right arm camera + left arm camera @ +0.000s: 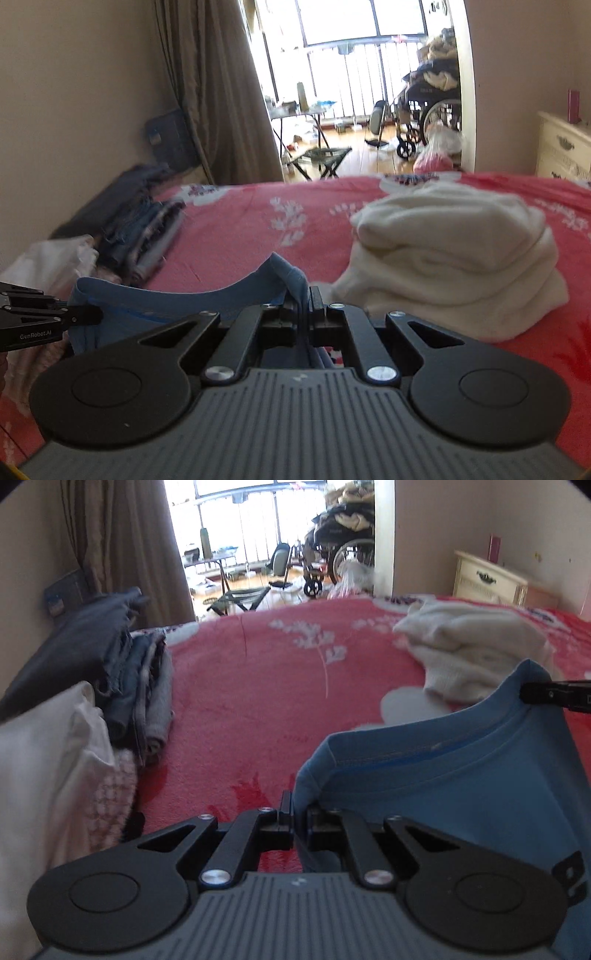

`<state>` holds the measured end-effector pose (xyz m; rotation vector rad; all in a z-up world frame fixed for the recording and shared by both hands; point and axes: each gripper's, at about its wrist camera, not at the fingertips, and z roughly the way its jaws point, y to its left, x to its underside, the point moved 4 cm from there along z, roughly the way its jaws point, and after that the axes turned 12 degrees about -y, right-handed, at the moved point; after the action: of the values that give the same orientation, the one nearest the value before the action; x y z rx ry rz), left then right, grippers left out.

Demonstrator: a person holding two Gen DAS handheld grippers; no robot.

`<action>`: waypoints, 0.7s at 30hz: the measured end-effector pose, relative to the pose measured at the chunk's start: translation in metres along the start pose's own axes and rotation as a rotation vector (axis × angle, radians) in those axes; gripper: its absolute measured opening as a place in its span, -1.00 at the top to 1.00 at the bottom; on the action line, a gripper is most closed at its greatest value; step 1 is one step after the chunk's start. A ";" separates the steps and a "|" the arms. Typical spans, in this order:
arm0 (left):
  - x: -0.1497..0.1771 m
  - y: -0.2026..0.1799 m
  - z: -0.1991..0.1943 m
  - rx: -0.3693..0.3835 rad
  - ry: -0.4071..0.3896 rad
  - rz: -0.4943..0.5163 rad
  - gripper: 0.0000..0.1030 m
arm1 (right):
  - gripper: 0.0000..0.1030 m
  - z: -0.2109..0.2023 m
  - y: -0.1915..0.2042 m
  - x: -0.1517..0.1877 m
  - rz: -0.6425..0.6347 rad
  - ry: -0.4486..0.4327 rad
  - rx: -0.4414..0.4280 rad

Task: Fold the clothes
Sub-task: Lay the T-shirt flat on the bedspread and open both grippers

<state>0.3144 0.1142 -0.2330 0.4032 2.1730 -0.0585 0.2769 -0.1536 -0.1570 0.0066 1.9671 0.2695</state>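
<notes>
Two cameras look across a bed with a red floral blanket (258, 686). From the left wrist view, a stack of folded dark clothes (122, 679) lies at the left edge, a cream sweater (469, 653) sits far right, and a curtain and bright balcony stand beyond. The left gripper (299, 814) is clamped on the blue T-shirt (443, 786) near its collar. From the right wrist view, the right gripper (304, 299) pinches the shirt's other shoulder, the collar sagging between both grippers above the blanket.
</notes>
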 end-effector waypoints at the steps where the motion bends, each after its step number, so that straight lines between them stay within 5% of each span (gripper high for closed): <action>1: 0.007 -0.004 0.014 -0.003 0.024 0.014 0.87 | 0.94 0.017 -0.001 0.014 0.007 0.034 0.005; 6: 0.028 -0.014 0.047 0.000 0.072 0.063 0.83 | 0.93 0.073 -0.004 0.069 -0.002 0.158 0.019; 10: 0.027 -0.010 0.047 0.014 0.068 0.026 0.68 | 0.92 0.088 -0.007 0.077 0.042 0.158 0.004; 12: 0.022 -0.001 0.046 0.019 0.080 -0.036 0.36 | 0.91 0.088 -0.014 0.072 0.110 0.181 -0.017; 14: 0.013 0.010 0.044 0.018 0.095 -0.113 -0.24 | 0.86 0.087 -0.021 0.067 0.186 0.209 -0.040; 18: -0.003 0.035 0.022 0.023 0.072 -0.305 -0.28 | -0.07 0.068 -0.044 0.050 0.403 0.230 -0.058; 21: -0.011 0.050 -0.010 0.015 0.043 -0.382 -0.41 | -0.32 0.044 -0.049 0.034 0.470 0.186 -0.051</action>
<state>0.3280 0.1603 -0.2131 -0.0071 2.2663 -0.2803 0.3087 -0.1888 -0.2139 0.4282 2.1241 0.6449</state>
